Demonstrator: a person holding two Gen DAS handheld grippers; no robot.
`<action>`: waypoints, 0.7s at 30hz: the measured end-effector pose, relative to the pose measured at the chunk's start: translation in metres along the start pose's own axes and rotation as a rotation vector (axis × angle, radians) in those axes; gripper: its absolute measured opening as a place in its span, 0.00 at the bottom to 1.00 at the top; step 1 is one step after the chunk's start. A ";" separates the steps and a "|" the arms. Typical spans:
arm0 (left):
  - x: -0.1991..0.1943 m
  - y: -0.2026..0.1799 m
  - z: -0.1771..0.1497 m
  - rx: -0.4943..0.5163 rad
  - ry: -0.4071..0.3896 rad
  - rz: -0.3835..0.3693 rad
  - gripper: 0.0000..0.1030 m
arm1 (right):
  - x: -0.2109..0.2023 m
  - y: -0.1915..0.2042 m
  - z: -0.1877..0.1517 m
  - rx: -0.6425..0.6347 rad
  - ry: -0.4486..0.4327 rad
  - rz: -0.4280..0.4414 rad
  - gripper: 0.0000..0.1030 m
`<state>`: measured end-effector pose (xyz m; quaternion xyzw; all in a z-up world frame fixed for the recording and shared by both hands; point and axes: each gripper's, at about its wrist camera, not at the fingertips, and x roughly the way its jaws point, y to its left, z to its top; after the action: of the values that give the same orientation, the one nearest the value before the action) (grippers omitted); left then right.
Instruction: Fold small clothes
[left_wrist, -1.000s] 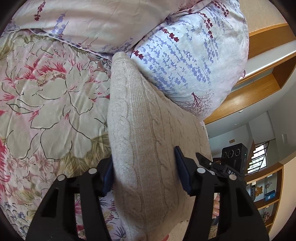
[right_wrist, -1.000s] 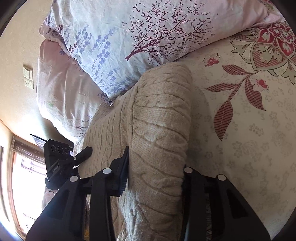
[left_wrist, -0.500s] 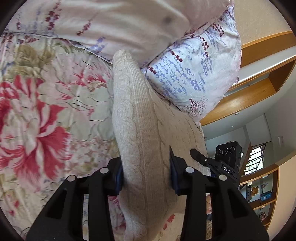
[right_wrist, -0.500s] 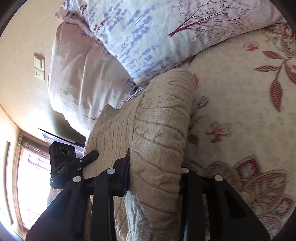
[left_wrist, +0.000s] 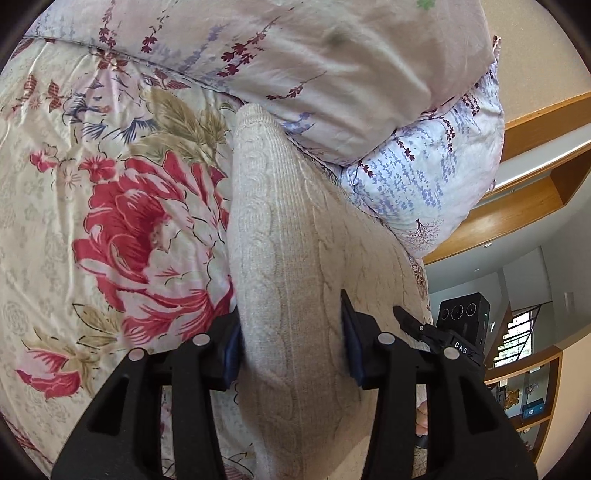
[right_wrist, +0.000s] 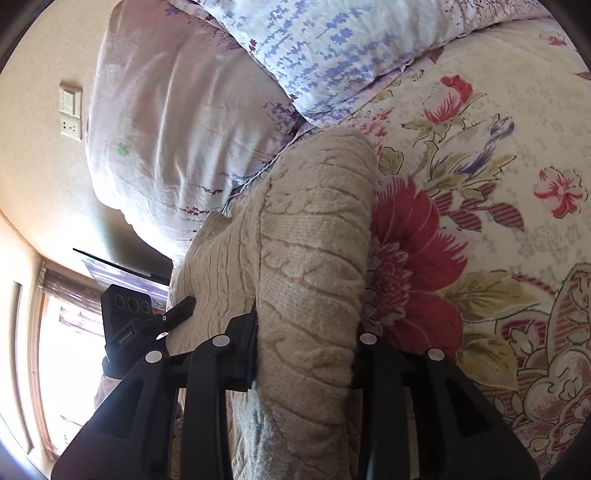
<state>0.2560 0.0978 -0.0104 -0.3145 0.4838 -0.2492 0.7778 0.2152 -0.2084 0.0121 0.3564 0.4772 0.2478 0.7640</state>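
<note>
A beige cable-knit sweater (left_wrist: 280, 229) is lifted off the floral bedspread (left_wrist: 110, 221) and stretched between both grippers. My left gripper (left_wrist: 291, 343) is shut on a thick fold of it, blue pads pressed into the knit. My right gripper (right_wrist: 306, 350) is shut on the other end of the sweater (right_wrist: 314, 251). Each gripper shows in the other's view, the right gripper (left_wrist: 454, 332) at the right and the left gripper (right_wrist: 140, 325) at the left. The sweater's lower part hangs out of sight below the fingers.
Two pillows lie against the wall beyond the sweater, a pale pink one (left_wrist: 332, 62) and a white one with purple sprigs (left_wrist: 432, 173). Wooden shelving (left_wrist: 517, 206) stands at the right. A wall switch (right_wrist: 70, 114) and a bright window (right_wrist: 62, 350) show at the left.
Both grippers closed tighter on the sweater and carried it back from the pillows over the bedspread; the red flower now lies beneath it.
</note>
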 end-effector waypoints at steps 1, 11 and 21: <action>0.001 0.000 0.000 0.004 -0.004 0.003 0.48 | 0.000 0.002 0.000 -0.008 0.007 -0.009 0.32; -0.014 -0.016 0.004 0.077 -0.057 0.093 0.53 | -0.029 0.001 0.022 0.000 -0.124 -0.048 0.26; 0.003 -0.028 0.015 0.171 -0.086 0.220 0.48 | -0.010 0.001 0.035 -0.016 -0.146 -0.291 0.12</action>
<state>0.2683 0.0809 0.0134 -0.2027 0.4589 -0.1890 0.8442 0.2427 -0.2262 0.0286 0.2944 0.4650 0.1117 0.8274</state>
